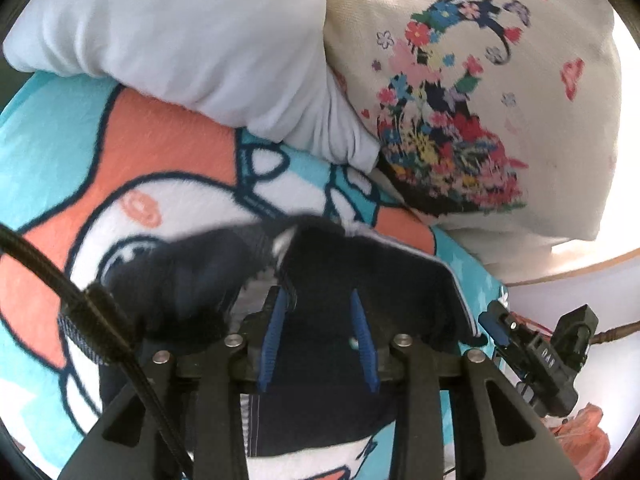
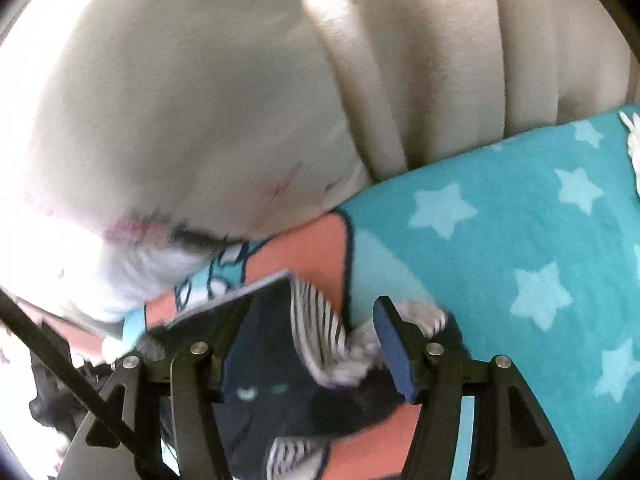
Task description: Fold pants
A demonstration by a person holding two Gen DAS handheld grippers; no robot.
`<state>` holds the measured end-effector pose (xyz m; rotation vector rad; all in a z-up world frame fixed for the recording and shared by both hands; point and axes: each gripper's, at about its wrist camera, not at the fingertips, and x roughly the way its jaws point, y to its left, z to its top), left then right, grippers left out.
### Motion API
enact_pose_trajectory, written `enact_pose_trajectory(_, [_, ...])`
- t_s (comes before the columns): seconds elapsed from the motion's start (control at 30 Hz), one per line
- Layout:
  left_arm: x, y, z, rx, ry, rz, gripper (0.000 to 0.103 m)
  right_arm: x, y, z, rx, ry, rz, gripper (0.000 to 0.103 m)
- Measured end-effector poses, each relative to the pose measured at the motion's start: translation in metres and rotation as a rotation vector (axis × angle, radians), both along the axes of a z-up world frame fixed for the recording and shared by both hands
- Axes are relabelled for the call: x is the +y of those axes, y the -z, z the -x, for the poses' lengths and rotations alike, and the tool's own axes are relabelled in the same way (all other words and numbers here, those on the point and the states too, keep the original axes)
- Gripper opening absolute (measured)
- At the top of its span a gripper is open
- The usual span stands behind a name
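Dark navy pants (image 1: 360, 264) lie on a teal and coral cartoon blanket (image 1: 160, 152). In the left wrist view my left gripper (image 1: 320, 300) has its blue pads apart, with navy cloth lying between and under them. In the right wrist view my right gripper (image 2: 316, 312) is wide open over the pants (image 2: 272, 392); a black-and-white striped lining (image 2: 320, 332) bunches between its fingers. The right gripper's body (image 1: 536, 348) shows at the right edge of the left wrist view.
A pale blue pillow (image 1: 180, 40) and a cream cushion with a flower print (image 1: 460, 120) lie just behind the pants. The cream cushion fills the top of the right wrist view (image 2: 200, 100). Starred teal blanket (image 2: 500, 240) spreads to the right.
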<state>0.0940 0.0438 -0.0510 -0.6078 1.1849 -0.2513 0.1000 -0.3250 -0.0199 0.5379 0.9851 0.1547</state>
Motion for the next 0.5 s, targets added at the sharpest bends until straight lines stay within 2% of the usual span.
enact_pose_trajectory(0.1, [-0.005,0.005,0.015,0.003,0.025,0.005,0.035,0.024,-0.002,0.016,-0.029,-0.104,0.143,0.063])
enact_pose_trajectory(0.2, [-0.012,0.014,0.023,0.018,0.051,0.006,0.035,0.05,0.004,0.018,-0.064,-0.21,0.353,0.062])
enact_pose_trajectory(0.23, [-0.016,0.02,0.024,0.032,0.056,-0.004,0.035,0.053,0.007,0.015,-0.058,-0.232,0.39,0.054])
enact_pose_trajectory(0.27, [-0.019,0.025,0.025,0.042,0.06,-0.015,0.035,0.051,0.011,0.009,-0.029,-0.248,0.406,0.022])
enact_pose_trajectory(0.3, [-0.019,0.026,0.027,0.046,0.064,-0.021,0.035,0.05,0.016,0.001,0.012,-0.258,0.414,0.011])
enact_pose_trajectory(0.4, [-0.03,0.042,0.029,0.07,0.07,-0.069,0.035,0.036,0.015,-0.022,0.058,-0.216,0.444,0.011])
enact_pose_trajectory(0.5, [-0.032,0.056,0.031,0.109,0.066,-0.066,0.035,0.022,0.01,-0.045,0.059,-0.131,0.503,0.011])
